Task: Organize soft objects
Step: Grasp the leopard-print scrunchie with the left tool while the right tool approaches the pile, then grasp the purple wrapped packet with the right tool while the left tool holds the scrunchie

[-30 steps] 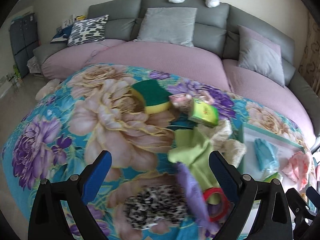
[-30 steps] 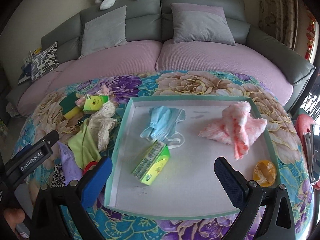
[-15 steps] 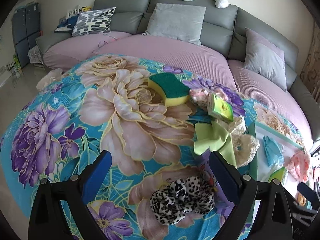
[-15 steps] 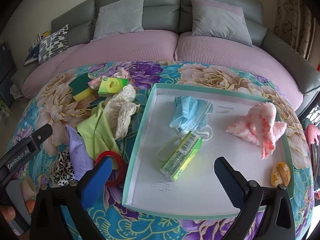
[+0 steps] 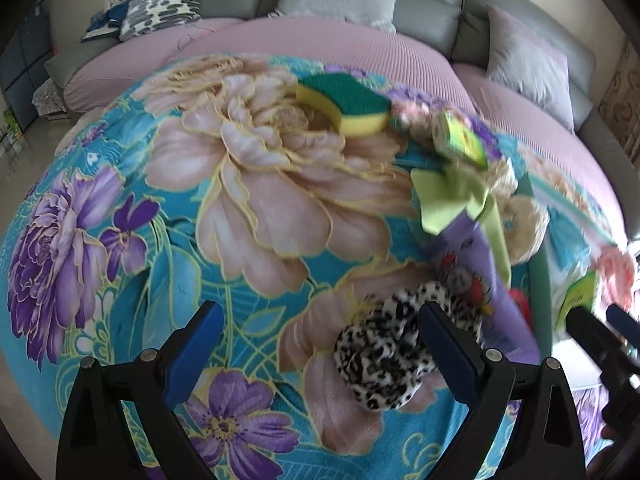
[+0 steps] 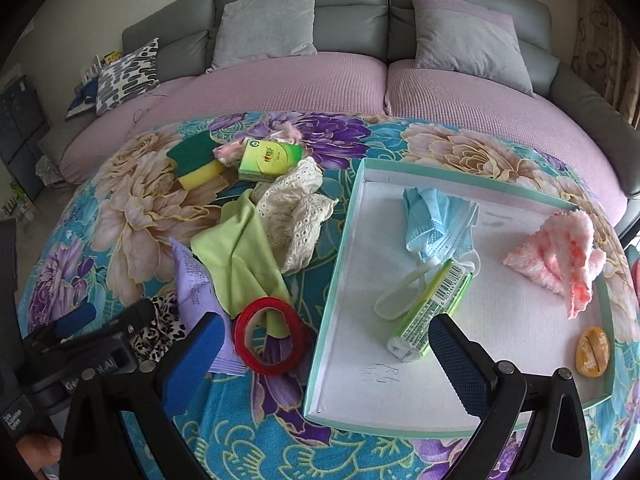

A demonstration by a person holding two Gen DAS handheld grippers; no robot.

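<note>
A leopard-print scrunchie [image 5: 384,356] lies on the floral cloth just left of my left gripper's right finger. My left gripper [image 5: 320,344] is open and empty above it; it also shows in the right wrist view [image 6: 100,328]. A pile of soft things lies left of the tray: green cloth [image 6: 240,256], cream lace [image 6: 296,216], purple packet [image 6: 192,276], sponge [image 6: 194,162], tissue pack [image 6: 270,160]. The white tray [image 6: 332,300] holds a blue mask [image 6: 436,220], pink cloth [image 6: 560,256] and a tissue pack [image 6: 432,312]. My right gripper [image 6: 320,356] is open and empty over the tray's left rim.
A red tape ring [image 6: 270,334] lies next to the tray. An orange item [image 6: 592,352] sits in the tray's right corner. A sofa [image 6: 360,80] with pillows runs behind the table. The table edge drops off at the left [image 5: 24,280].
My left gripper has swung left and lower toward the leopard scrunchie, which now sits by its right finger. My right gripper has shifted left, from over the tray toward its left rim.
</note>
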